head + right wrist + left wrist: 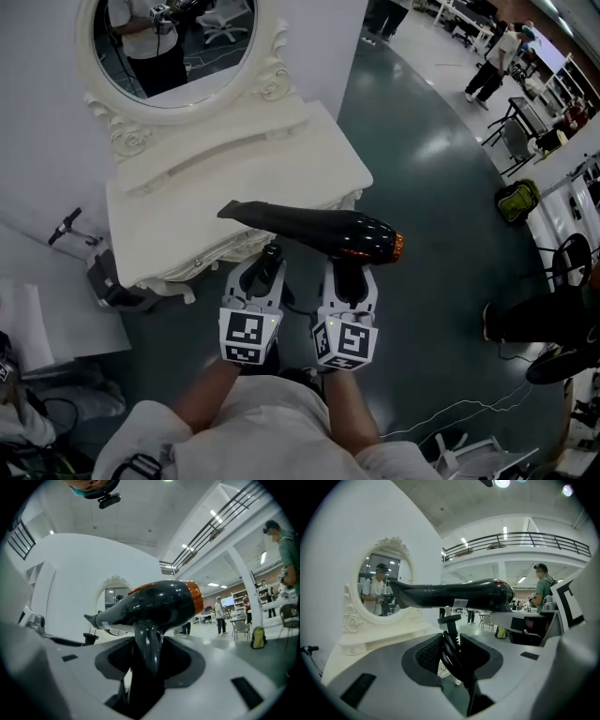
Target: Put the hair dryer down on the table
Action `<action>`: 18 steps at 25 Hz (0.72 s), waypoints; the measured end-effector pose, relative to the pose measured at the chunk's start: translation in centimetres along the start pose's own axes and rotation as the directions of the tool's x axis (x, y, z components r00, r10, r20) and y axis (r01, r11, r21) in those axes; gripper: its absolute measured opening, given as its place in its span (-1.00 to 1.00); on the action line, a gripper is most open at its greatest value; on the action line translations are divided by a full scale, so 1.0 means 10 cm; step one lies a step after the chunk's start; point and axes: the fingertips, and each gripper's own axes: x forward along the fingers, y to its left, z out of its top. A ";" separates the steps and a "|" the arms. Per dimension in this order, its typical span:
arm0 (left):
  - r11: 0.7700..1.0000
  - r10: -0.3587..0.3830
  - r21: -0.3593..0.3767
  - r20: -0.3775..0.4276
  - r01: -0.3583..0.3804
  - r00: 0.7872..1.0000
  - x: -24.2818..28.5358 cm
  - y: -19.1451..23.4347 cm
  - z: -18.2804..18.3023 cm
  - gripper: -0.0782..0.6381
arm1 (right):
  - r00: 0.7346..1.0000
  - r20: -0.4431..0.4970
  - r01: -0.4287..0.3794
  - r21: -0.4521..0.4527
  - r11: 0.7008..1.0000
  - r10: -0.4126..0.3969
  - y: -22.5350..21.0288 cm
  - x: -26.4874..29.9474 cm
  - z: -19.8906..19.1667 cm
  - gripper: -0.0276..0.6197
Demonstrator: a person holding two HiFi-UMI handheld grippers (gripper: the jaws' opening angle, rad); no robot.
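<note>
My right hand-held gripper (349,274) pinches the hair dryer (319,230) by its handle, mid-frame, in the air. Its long axis runs nozzle-first toward the upper left, over the white worktop's (178,211) near edge. My left hand-held gripper (264,274), just beside, pinches the coiled cord (451,649).

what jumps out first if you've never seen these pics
The black hair dryer with its orange ring stands out first, held by its handle in the right gripper, just in front of the white table. Beside it, the left gripper is closed on the coiled black cord. At the back of the table stands an ornate oval mirror.
</note>
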 end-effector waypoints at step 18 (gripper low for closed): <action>0.997 0.000 -0.070 -0.091 -0.007 0.996 0.86 1.06 -0.33 -0.46 | 0.987 -0.162 -0.002 -0.034 0.999 -0.004 0.39 1.37 -0.53 -0.33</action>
